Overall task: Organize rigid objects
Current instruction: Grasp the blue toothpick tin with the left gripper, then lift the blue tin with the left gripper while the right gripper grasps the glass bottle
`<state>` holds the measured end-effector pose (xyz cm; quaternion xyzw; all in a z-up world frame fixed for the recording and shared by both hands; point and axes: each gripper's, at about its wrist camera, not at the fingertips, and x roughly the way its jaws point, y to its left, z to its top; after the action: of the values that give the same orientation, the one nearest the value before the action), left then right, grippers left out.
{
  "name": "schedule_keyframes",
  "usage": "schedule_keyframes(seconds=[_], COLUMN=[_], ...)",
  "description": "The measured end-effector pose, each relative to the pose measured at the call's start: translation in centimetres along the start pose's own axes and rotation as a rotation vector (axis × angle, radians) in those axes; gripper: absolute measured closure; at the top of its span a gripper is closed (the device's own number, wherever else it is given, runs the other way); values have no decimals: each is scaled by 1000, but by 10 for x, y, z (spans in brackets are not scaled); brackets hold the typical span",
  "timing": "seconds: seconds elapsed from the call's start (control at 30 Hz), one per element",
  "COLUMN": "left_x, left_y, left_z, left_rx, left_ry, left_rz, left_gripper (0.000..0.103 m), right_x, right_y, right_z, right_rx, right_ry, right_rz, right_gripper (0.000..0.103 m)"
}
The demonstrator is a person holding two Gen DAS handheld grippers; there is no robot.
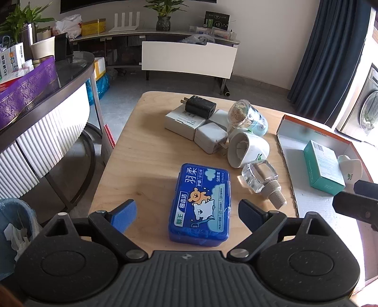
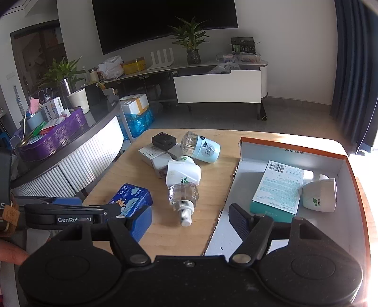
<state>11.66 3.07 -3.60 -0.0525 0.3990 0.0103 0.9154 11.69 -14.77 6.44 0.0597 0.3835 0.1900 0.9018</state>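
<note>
Left tongs [image 1: 187,212] stand wide open, straddling the blue floss box [image 1: 199,204] on the tabletop [image 1: 141,146] without contact. Right tongs [image 2: 190,218] stand open and empty, over the edge of the cardboard tray [image 2: 293,151].

Living room: wall television [image 2: 165,21], media console [image 2: 212,80]

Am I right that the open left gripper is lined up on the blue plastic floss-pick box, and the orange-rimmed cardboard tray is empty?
Not quite: the left wrist view shows the orange-rimmed cardboard tray already holds a teal carton and a white plug-in unit. The rest stands.
</note>
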Motion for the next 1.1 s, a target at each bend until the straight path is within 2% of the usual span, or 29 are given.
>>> schedule_keyframes(seconds=[0.1,0.3,0.37,0.5,0.73,0.97,1.07,1.1], left_x=[18,37,36,32,9,-1,1,2], left_y=[-5,-4,-5,-1,12,20,23,24], left_z=[-1,0,-1,-2,-4,2,3,3], left_rx=[35,38,61,41,5,-29,-40,-44], left_ry=[18,25,-1,-12,-43,-68,-70,-69], left_rz=[8,-4,0,-23,-14,-10,-10,-10], left_gripper=[10,26,41,40,40,40,40,40], right_x=[3,9,14,28,68,122,137,141], right_y=[-1,-4,-5,-1,8,15,18,18], right_z=[-2,-5,-4,-2,10,18,20,20], right_rx=[2,7,10,-8,-37,-82,-97,-97], right_ry=[11,26,35,51,94,154,178,186], right_rz=[-4,-8,-7,15,67,31,24,17], right_gripper=[18,18,18,18,18,20,28,39])
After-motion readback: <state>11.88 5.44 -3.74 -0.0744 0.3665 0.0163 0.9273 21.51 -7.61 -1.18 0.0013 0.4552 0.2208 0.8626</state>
